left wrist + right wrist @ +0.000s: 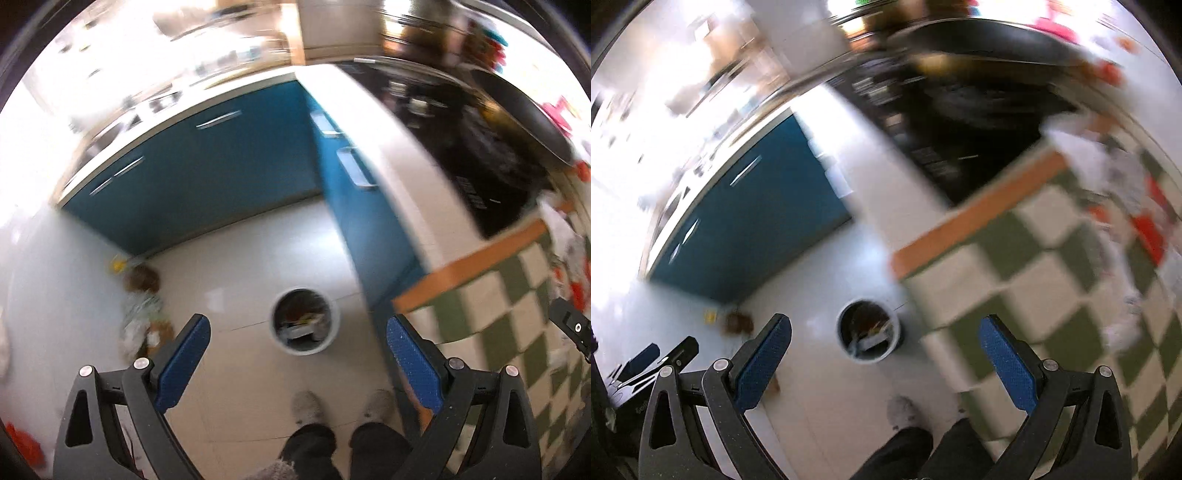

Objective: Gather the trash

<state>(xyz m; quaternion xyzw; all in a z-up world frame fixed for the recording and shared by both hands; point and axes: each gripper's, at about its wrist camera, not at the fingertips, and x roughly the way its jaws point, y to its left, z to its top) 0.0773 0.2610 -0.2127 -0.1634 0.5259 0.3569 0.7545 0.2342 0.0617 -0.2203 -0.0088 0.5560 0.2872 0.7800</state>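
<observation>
A round white trash bin (pixel 306 321) stands on the pale floor, holding mixed scraps; in the right wrist view the same bin (pixel 868 335) sits below and between the fingers. My left gripper (pixel 297 334) hangs open high above the bin, nothing between its blue pads. My right gripper (pixel 884 338) is open and empty too, beside the table edge. White and red wrappers (pixel 1123 192) lie blurred on the green-checked tablecloth (pixel 1034 280) at the right. Both views are motion-blurred.
Blue cabinets (pixel 221 177) run along the far side under a counter. A black stove top (pixel 461 147) with a pan is at the upper right. A brown and pale heap (pixel 142 306) lies on the floor left of the bin. A person's slippered feet (pixel 306 406) stand below.
</observation>
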